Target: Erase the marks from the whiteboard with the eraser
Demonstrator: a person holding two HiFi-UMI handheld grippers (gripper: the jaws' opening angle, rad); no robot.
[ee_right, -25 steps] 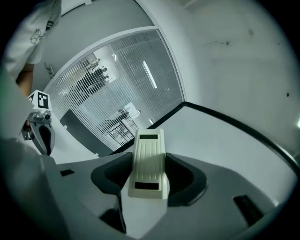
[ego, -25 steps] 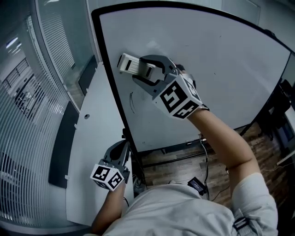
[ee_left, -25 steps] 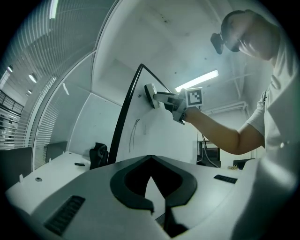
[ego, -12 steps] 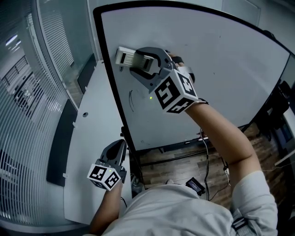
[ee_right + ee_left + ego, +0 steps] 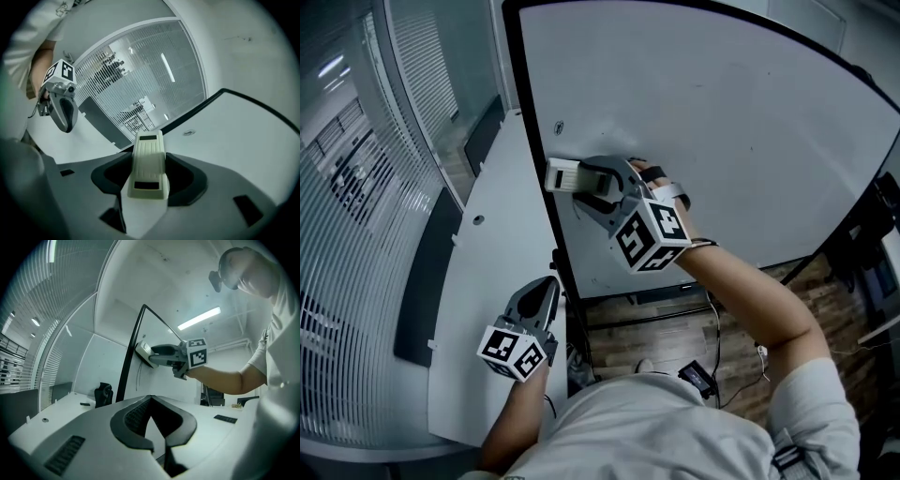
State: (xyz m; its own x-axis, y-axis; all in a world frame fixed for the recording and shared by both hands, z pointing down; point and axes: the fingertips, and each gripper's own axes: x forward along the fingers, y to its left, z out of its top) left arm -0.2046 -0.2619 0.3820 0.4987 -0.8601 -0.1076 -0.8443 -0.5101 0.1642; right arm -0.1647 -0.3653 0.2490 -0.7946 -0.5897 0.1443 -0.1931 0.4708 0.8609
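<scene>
1 wiping pass is judged to be in hand; the eraser (image 5: 562, 175) is being clamped in the jaws of the right gripper (image 5: 584, 180) and pressed on the whiteboard (image 5: 722, 112) at centre left, beside its black edge; the left gripper (image 5: 546, 289), jaws closed on nothing, is being held idle at lower left; a thin mark (image 5: 138, 379) just below the eraser is calling for a flat downward stroke.

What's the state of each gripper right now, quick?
Left gripper: shut, holding nothing.
Right gripper: shut on the eraser.
</scene>
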